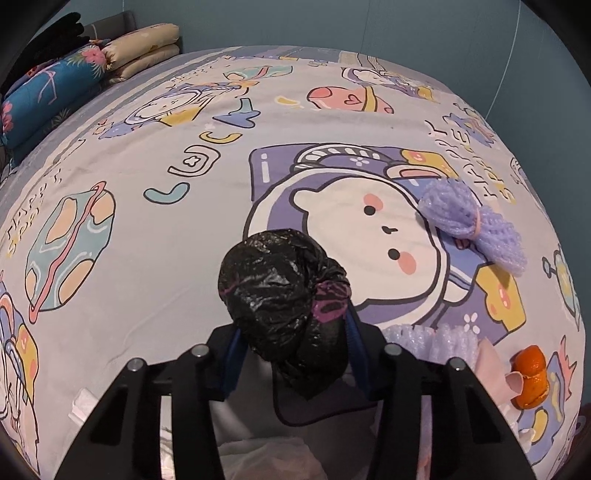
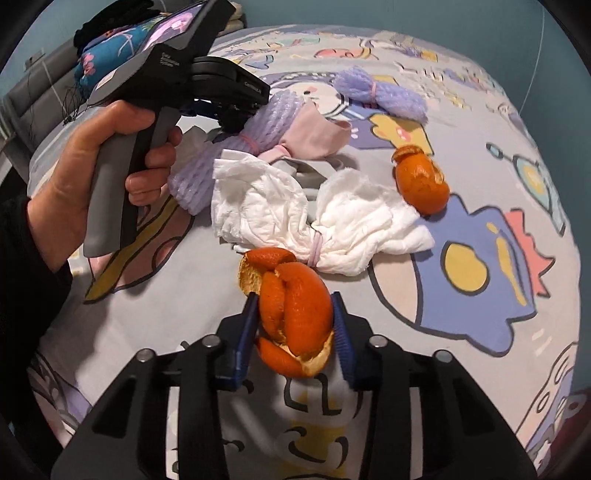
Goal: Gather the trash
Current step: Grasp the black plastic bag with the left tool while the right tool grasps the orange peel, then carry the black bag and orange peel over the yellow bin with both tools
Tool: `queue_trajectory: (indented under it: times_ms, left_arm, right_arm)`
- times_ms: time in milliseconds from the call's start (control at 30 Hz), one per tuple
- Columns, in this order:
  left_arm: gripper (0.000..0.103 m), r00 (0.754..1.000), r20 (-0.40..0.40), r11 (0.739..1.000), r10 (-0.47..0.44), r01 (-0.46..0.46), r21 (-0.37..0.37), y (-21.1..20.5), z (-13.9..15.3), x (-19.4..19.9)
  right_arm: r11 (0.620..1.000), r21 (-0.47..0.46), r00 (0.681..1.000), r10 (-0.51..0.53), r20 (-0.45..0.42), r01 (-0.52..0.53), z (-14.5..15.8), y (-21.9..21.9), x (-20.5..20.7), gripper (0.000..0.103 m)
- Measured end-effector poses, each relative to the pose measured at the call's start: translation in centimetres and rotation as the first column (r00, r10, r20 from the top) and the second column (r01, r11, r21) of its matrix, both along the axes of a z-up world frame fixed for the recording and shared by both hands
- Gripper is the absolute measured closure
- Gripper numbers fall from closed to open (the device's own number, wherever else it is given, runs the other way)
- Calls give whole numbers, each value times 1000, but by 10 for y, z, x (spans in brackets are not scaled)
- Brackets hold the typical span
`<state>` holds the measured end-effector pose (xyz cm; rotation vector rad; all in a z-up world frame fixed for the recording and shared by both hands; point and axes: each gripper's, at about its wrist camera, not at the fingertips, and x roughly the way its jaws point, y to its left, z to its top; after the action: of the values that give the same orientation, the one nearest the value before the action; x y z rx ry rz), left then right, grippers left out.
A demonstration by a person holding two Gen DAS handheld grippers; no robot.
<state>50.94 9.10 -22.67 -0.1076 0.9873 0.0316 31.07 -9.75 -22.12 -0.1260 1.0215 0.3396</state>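
My left gripper (image 1: 291, 328) is shut on a crumpled black plastic bag (image 1: 284, 295) and holds it above the bed; the same gripper shows at the upper left of the right wrist view (image 2: 236, 118), held by a hand. My right gripper (image 2: 295, 314) is shut on a large orange peel (image 2: 295, 310), just above the bedsheet. Ahead of it lie a bunched white tissue (image 2: 314, 214), a second orange peel (image 2: 421, 177), two purple foam nets (image 2: 380, 92) (image 2: 221, 147) and a pink cloth (image 2: 317, 133). The left wrist view shows a purple foam net (image 1: 469, 221) and an orange peel (image 1: 528, 376).
The bed (image 1: 155, 229) carries a cartoon-print sheet. Folded blankets and pillows (image 1: 74, 77) are stacked at its far left corner. A blue-grey wall (image 1: 332, 26) runs behind the bed.
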Motion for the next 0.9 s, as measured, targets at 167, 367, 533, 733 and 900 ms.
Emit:
queue_trajectory:
  times_ms: [167,367,533,733,900]
  left_arm:
    - [61,1000,15,1000,-18,18,14,-2,8,-10]
    - [61,999,48,999,-22,23,-23,7,34,-33]
    - [61,997,75,999,-21,24,-40,15,54,-53]
    - [61,995,98,999,-20,25,-48,21,73,-85]
    - [61,994,102,998,-27,33,-62,18,82,-115]
  right_arm:
    - [1000,14,1000,-6,-20,6,4,-5,-1,73]
    - [999,53,999,-9,-38,11,19,-15,-9,73]
    - [997,76,999,-22,-27,24,36,-27,-23,73]
    - [994,99,999,-45,-19,47,54,-45,-45,73]
    - [990,124,998,-65,-19,67,64,-62,-62,73]
